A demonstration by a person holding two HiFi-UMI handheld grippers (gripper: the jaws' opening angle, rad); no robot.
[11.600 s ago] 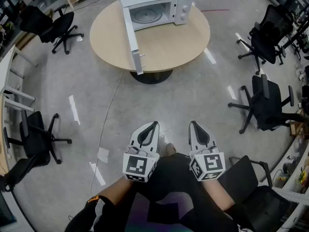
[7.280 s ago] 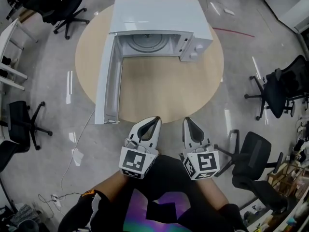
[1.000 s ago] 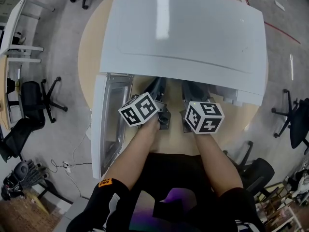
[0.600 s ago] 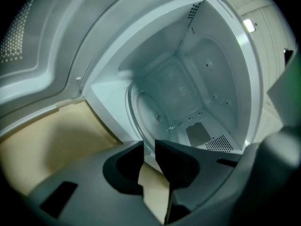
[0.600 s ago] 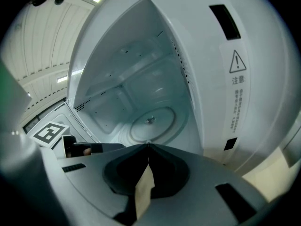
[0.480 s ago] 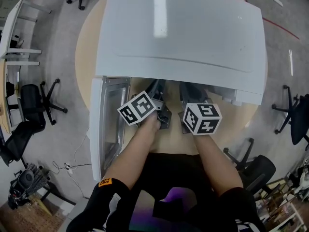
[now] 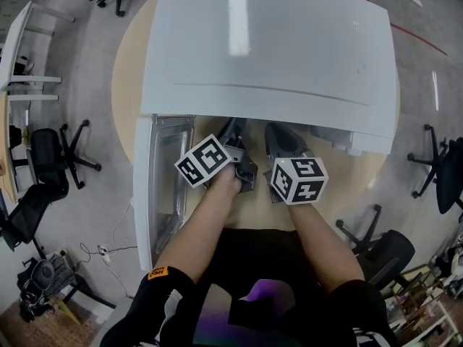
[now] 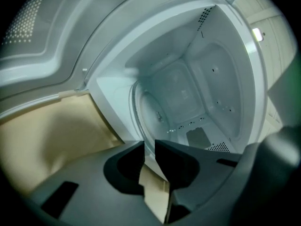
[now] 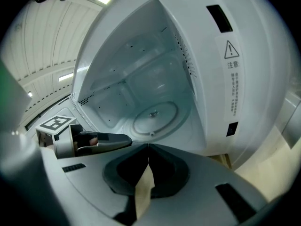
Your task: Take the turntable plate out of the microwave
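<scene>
The white microwave (image 7: pixel 271 45) stands on a round wooden table, its door (image 7: pixel 163 186) swung open to the left. The glass turntable plate (image 9: pixel 155 118) lies flat on the cavity floor, and its rim (image 8: pixel 141 112) also shows in the left gripper view. The microwave's top hides it in the head view. My left gripper (image 8: pixel 149 145) is just outside the opening, low at the front lip, its jaws a narrow gap apart with nothing between them. Beside it, my right gripper (image 9: pixel 148 146) is shut and empty, in front of the cavity. Neither touches the plate.
The open door flanks my left gripper (image 7: pixel 233 137); the control panel side (image 9: pixel 225 74) is close to the right of my right gripper (image 7: pixel 278 139). A strip of table (image 7: pixel 126 71) shows left of the microwave. Office chairs (image 7: pixel 43 157) (image 7: pixel 445 172) stand on the floor around.
My right gripper has eased slightly left and back, so more of its jaws show from under the microwave's top. The left gripper has hardly moved.
</scene>
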